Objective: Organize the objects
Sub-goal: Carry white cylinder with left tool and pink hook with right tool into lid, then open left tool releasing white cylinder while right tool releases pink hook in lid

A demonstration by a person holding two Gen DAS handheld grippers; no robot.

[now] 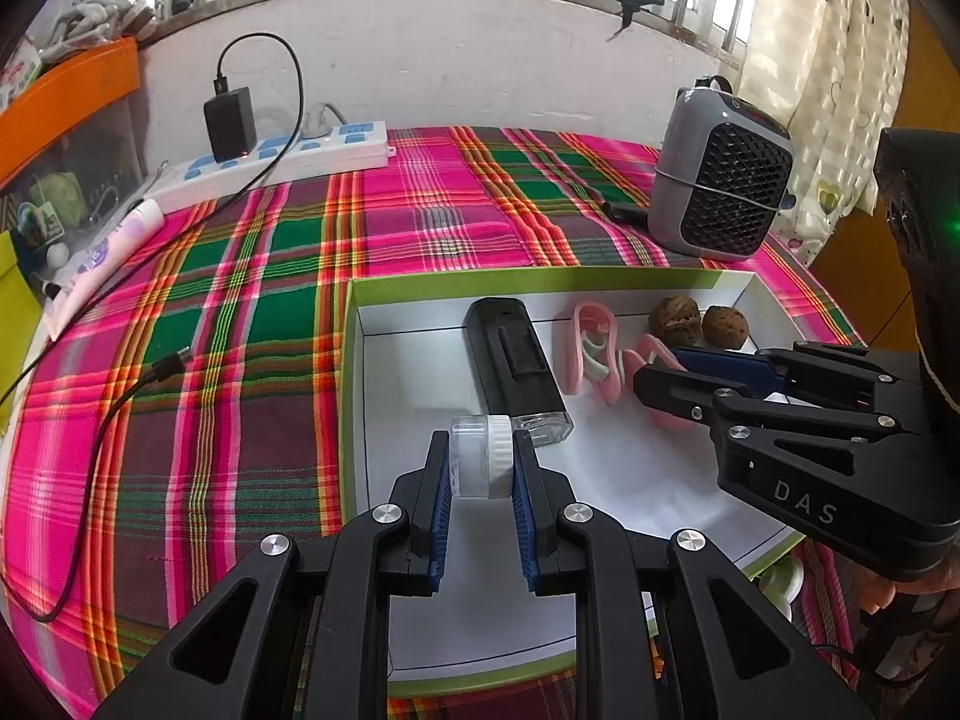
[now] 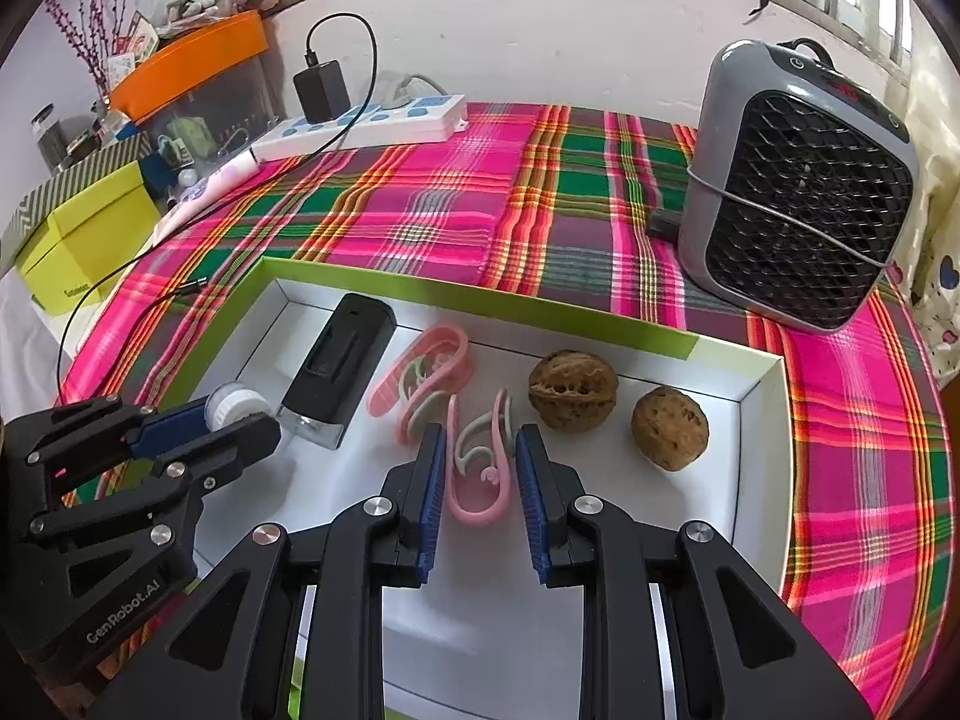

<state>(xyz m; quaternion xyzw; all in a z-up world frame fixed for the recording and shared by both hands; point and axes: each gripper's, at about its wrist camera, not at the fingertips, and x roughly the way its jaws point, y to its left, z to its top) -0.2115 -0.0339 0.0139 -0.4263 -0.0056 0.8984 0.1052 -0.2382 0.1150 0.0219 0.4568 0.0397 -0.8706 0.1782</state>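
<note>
Left gripper [image 1: 480, 468] is clamped on a small clear jar w/ white cap [image 1: 482, 457], pads pressing both sides, holding it over the near-left part of the white tray w/ green rim [image 1: 351, 372]; can't tell if the jar touches the tray floor or hangs just above. Right gripper [image 2: 480, 468] straddles a pink clip [image 2: 480, 468] lying on the tray floor; jaws sit either side w/ a visible gap, so it's unclenched, not gripping yet. Just far of the jar lies a black rectangular device w/ clear end [image 1: 516, 369], then a second pink clip [image 2: 429, 375] to its right, then two walnuts [image 2: 573, 390] [image 2: 670, 427] toward the far-right corner of the tray. Step in hand, by my read: jar is being placed in the tray beside the black device, while the right side lines up on the near clip, either to pick or having just set it down; frames don't say which. Next move prob calls for lowering the jar flat before letting go, since it's held on its side and could roll, and keeping clear of the device's clear end. Tray sits on a pink/green plaid cloth [image 1: 270, 276]; far right stands a grey fan heater [image 2: 798, 186], far left a white power strip w/ black charger [image 1: 282, 159], cable trailing near-left across the cloth.
</note>
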